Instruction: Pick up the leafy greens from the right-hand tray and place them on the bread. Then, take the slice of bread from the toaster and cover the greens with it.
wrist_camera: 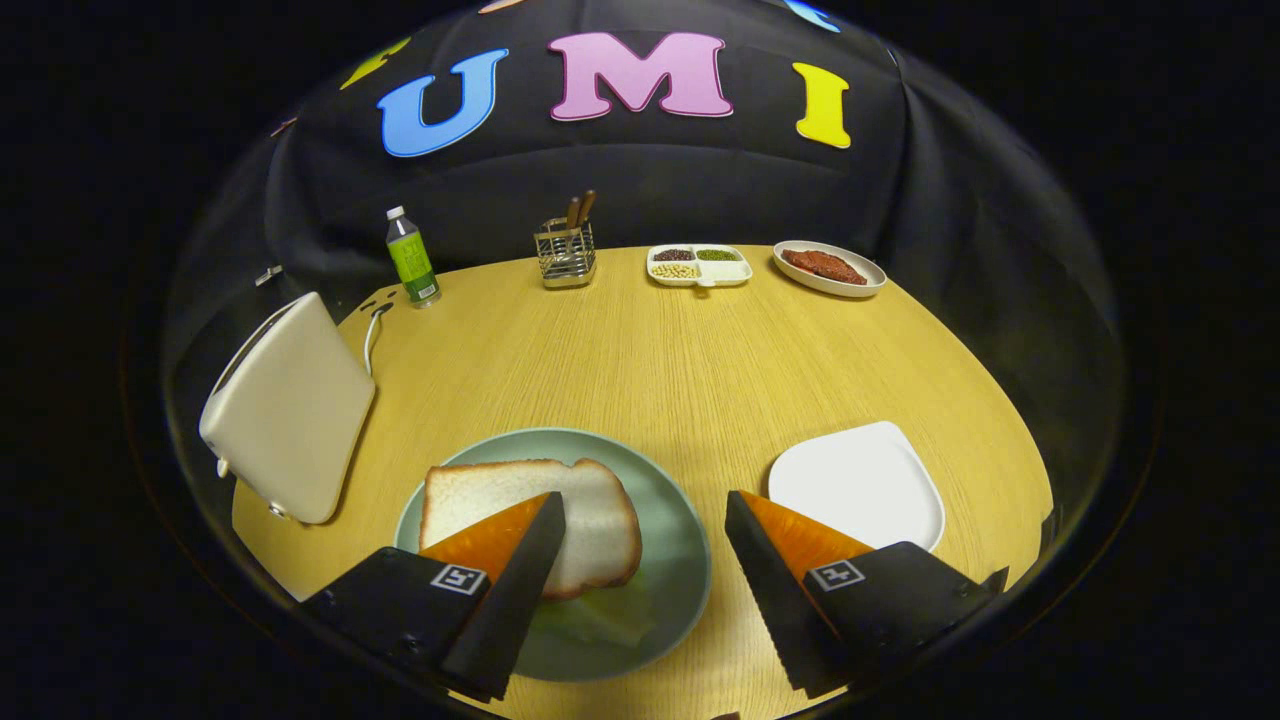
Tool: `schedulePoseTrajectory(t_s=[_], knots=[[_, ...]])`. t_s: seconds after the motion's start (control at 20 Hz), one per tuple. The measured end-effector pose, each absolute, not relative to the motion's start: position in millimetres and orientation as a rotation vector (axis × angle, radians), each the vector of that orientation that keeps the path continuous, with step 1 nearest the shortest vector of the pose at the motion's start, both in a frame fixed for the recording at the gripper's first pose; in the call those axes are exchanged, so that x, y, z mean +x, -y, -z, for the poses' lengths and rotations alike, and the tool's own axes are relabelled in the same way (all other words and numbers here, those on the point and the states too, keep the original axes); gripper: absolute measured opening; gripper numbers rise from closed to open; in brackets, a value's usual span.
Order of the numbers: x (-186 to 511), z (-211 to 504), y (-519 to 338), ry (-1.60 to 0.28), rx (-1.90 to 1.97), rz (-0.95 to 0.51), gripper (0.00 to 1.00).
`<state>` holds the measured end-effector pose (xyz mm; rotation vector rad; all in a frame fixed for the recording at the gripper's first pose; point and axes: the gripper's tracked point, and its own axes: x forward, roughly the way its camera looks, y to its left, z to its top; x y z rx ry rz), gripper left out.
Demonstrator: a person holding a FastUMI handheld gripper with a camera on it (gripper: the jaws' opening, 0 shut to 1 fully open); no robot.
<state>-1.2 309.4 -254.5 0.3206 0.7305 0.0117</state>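
A slice of white bread [590,520] lies on the pale green plate [680,560], with leafy greens [600,615] poking out from under its near edge. My gripper [645,515] hovers open above the plate's right part; its left finger overlaps the bread and the right finger stands over the bare table, nothing held between them. A white square tray [860,485] sits just beyond the right finger, bare. The cream toaster [290,405] stands to the left of the plate.
Along the table's far edge stand a green bottle [412,258], a wire holder with utensils [566,252], a divided dish of beans [698,265] and an oval plate with a reddish slab [828,268]. A white cord [372,335] runs behind the toaster.
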Motion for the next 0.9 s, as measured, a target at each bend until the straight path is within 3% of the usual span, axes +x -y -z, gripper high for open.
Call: schedulePoseTrajectory(t_s=[0.25, 0.9], knots=[[3, 229, -298, -0.703, 0.343, -0.013, 1.0], [40, 58, -237, -0.348, 0.226, -0.115, 1.0]])
